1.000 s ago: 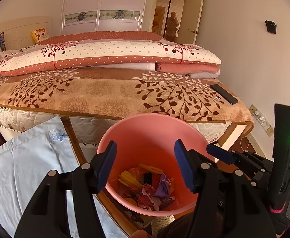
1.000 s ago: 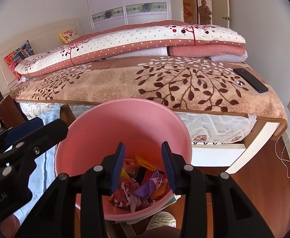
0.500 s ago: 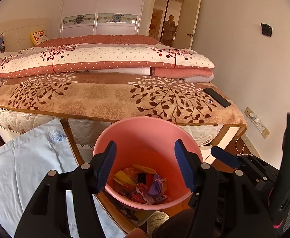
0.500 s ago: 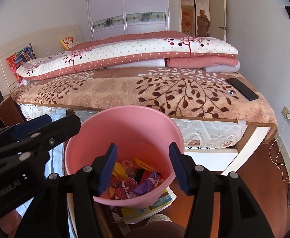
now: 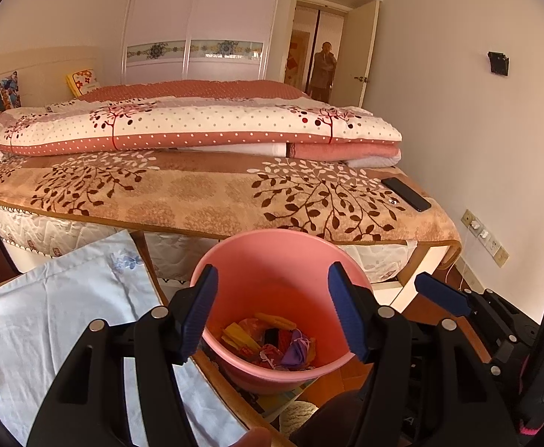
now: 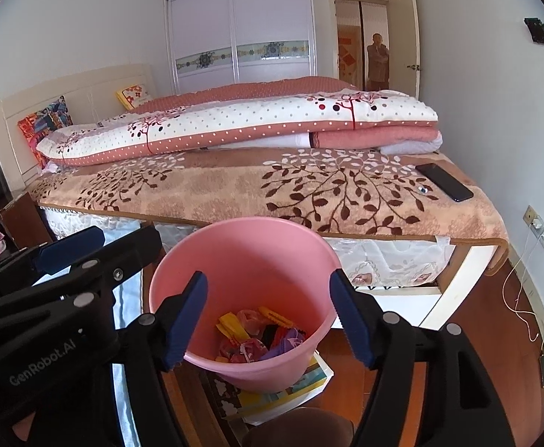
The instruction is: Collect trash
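A pink bucket (image 5: 272,260) (image 6: 242,257) stands on the floor below both grippers. Inside lies several pieces of colourful trash (image 5: 268,341) (image 6: 259,337): yellow, red and purple scraps. My left gripper (image 5: 274,309) hangs above the bucket, jaws wide open and empty. My right gripper (image 6: 268,314) hovers over the same bucket; its jaws are opening and nothing is between them. In the right wrist view the left gripper (image 6: 67,260) shows at the left edge; in the left wrist view the right gripper's blue pad (image 5: 441,294) shows at the right.
A bed with a leaf-patterned blanket (image 6: 272,186) and a folded quilt (image 6: 253,123) lies behind the bucket, a black phone (image 6: 445,180) on its corner. A table with a pale blue cloth (image 5: 56,316) is at the left. A person (image 6: 378,61) stands in the far doorway.
Both grippers have risen and drawn back from the bucket, which looks smaller and lower. The right gripper's jaws have spread much wider. The left jaws stay open.
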The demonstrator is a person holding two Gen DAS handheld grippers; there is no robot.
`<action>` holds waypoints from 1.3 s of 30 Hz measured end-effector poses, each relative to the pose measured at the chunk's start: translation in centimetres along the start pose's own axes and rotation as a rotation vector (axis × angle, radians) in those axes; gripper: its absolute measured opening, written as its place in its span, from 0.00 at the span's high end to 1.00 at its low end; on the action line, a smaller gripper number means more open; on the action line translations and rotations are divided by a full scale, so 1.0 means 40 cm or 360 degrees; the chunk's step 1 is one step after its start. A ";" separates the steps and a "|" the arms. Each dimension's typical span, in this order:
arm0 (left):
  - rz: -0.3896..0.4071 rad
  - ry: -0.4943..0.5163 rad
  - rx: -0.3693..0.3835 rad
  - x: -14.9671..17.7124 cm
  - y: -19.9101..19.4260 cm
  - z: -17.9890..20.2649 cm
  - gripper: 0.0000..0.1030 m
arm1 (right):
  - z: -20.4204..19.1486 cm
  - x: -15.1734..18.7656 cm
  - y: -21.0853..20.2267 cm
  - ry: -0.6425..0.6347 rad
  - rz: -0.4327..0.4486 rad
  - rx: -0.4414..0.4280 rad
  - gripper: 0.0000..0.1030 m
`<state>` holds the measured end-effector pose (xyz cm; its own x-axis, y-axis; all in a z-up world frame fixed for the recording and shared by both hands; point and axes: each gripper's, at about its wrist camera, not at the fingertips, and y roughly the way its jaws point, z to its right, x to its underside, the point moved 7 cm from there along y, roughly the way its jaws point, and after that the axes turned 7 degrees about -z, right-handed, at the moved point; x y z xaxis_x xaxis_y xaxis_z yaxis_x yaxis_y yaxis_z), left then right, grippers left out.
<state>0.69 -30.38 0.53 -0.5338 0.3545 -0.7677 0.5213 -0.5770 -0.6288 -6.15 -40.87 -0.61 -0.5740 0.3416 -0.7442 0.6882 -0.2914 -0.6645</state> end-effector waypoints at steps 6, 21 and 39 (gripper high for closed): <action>0.0036 0.0001 -0.0039 0.002 -0.034 -0.006 0.40 | -0.014 0.004 -0.027 0.0000 0.0020 0.0004 0.33; 0.0092 0.0014 -0.0114 0.024 -0.096 -0.005 0.40 | -0.035 0.019 -0.075 -0.0009 0.0064 0.0017 0.30; 0.0027 -0.0021 -0.0164 0.056 -0.078 -0.039 0.40 | -0.046 0.055 -0.050 -0.0021 0.0001 0.0030 0.30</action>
<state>-1.09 -26.64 0.59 -0.5323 0.3352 -0.7773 0.5958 -0.5040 -0.6253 -7.95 -37.89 -0.81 -0.5795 0.3296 -0.7453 0.6800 -0.3085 -0.6652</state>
